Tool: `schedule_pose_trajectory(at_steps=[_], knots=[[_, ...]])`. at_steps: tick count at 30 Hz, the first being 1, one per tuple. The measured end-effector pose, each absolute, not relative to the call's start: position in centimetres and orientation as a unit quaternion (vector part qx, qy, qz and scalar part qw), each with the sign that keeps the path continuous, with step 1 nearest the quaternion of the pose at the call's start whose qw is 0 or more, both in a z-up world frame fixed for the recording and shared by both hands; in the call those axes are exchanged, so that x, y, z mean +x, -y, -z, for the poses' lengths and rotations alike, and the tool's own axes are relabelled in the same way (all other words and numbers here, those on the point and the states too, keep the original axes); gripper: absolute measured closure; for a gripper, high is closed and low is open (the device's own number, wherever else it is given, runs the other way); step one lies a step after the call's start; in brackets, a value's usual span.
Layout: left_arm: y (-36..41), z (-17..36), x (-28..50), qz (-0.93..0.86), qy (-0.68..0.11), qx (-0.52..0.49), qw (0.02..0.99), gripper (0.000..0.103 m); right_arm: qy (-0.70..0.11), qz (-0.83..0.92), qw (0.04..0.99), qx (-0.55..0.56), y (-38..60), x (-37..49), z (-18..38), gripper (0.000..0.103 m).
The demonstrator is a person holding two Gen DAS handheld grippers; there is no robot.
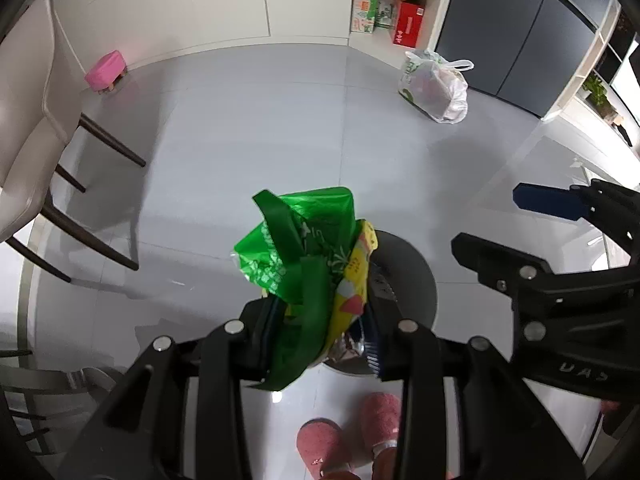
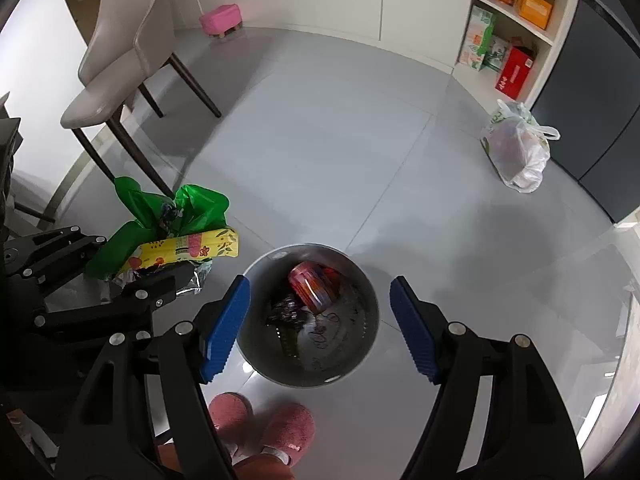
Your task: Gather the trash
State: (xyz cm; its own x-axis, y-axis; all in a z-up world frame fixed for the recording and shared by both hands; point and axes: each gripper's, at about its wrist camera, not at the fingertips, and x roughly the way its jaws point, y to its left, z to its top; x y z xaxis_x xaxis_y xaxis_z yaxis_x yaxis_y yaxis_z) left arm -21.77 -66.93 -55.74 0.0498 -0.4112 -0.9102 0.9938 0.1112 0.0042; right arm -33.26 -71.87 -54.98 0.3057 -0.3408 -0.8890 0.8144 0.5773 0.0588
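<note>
**Wrappers held over the bin**

Your left tongs (image 1: 320, 320) are clamped on a bundle of wrappers (image 1: 308, 248): green plastic, a yellow printed packet and some silver foil. In the right wrist view the bundle (image 2: 176, 236) hangs at about 9 o'clock from the metal bin (image 2: 360, 344), just beside its rim. Your right tongs (image 2: 320, 324) stand wide apart and hold nothing, poised above the bin. A red can (image 2: 314, 286) lies inside it. A tied white bag (image 2: 516, 152) sits on the floor at 2 o'clock.
</note>
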Motion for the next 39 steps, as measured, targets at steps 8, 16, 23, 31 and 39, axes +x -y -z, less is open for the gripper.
schedule_pose_trajectory(at_steps=[8,16,23,31,39], knots=[[67.6,56.1,-24.7,0.585,-0.384,0.380,0.605,0.047,-0.447,0.398,0.757,0.262,72.0,-35.5,54.3,0.033],[67.7,54.7,-26.0,0.585,-0.383,0.381,0.605,0.046,-0.449,0.404,0.754,0.258,71.5,-36.7,52.4,0.033],[66.3,49.1,-24.6,0.566,-0.385,0.364,0.632,0.046,-0.449,0.391,0.766,0.243,71.1,-35.4,47.5,0.033],[62.5,40.5,-20.7,0.512,-0.399,0.324,0.688,0.046,-0.450,0.332,0.804,0.201,69.4,-30.4,39.1,0.033],[55.3,31.4,-15.3,0.420,-0.417,0.262,0.762,0.046,-0.448,0.230,0.853,0.135,64.6,-22.5,29.8,0.033]])
